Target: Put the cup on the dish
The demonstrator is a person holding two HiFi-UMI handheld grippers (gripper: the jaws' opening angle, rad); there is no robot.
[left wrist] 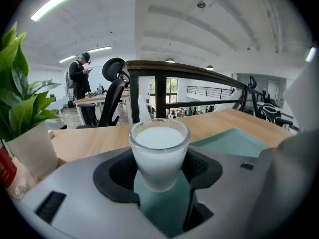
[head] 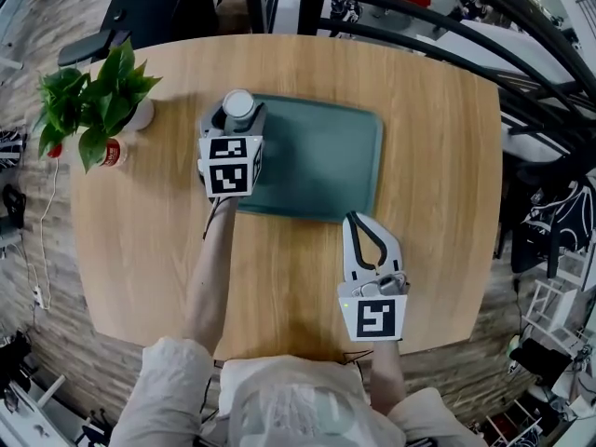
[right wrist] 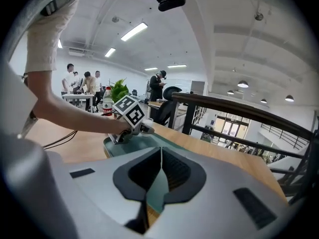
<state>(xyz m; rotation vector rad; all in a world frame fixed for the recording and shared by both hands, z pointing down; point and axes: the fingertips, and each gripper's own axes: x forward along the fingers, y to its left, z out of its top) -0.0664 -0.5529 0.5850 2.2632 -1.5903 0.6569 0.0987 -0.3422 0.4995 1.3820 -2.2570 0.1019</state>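
A frosted white cup stands upright between the jaws of my left gripper, which is shut on it. In the left gripper view the cup fills the jaw gap, and teal shows under its base. It is over the far left corner of the green dish, a flat rectangular tray; I cannot tell whether it touches. My right gripper is shut on nothing, its tips at the dish's near right edge. In the right gripper view its jaws meet, with the dish ahead.
A potted plant and a red-labelled bottle stand on the wooden table left of the dish. A black chair is behind the table. A dark railing runs past the far edge. People stand in the background.
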